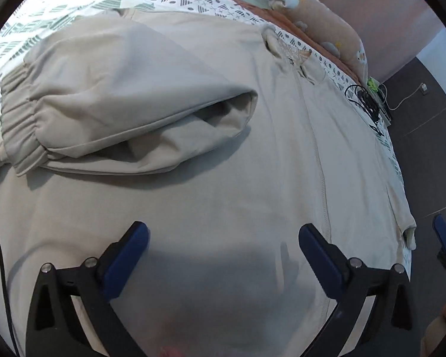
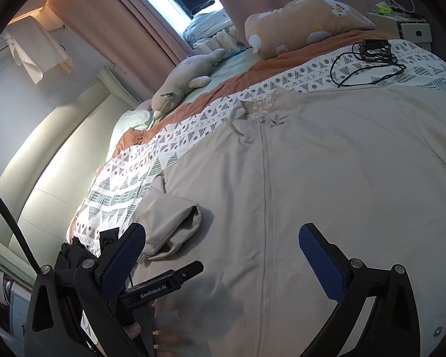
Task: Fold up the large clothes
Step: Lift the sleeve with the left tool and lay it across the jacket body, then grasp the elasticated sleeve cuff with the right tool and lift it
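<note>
One bed fills both views, covered by one white sheet printed with grey-green triangles and crosses and edged by one rust-brown band. The landmark for everything else is the one beige zip-up jacket, the largest loose thing, spread front-up across the sheet with its zipper closed along the middle and its collar toward the head of the bed.

One sleeve of the jacket is folded in over the jacket's chest, its elastic cuff lying at the jacket's edge over the sheet; from the right wrist camera the same fold shows as a bunched roll on the jacket's left side.

Beyond the jacket's collar lie two soft things: one peach pillow with white prints, and one grey plush animal to the collar's left. Near the jacket's far shoulder sits one small black device with a tangle of black cable.

Two grippers are in use. The left gripper hovers low over the jacket's lower front, jaws spread wide with only flat cloth under them, gripping nothing. The right gripper is above the jacket's hem, jaws likewise wide apart and empty, the zipper running between its fingers.

Each gripper shows two blue pads.
</note>
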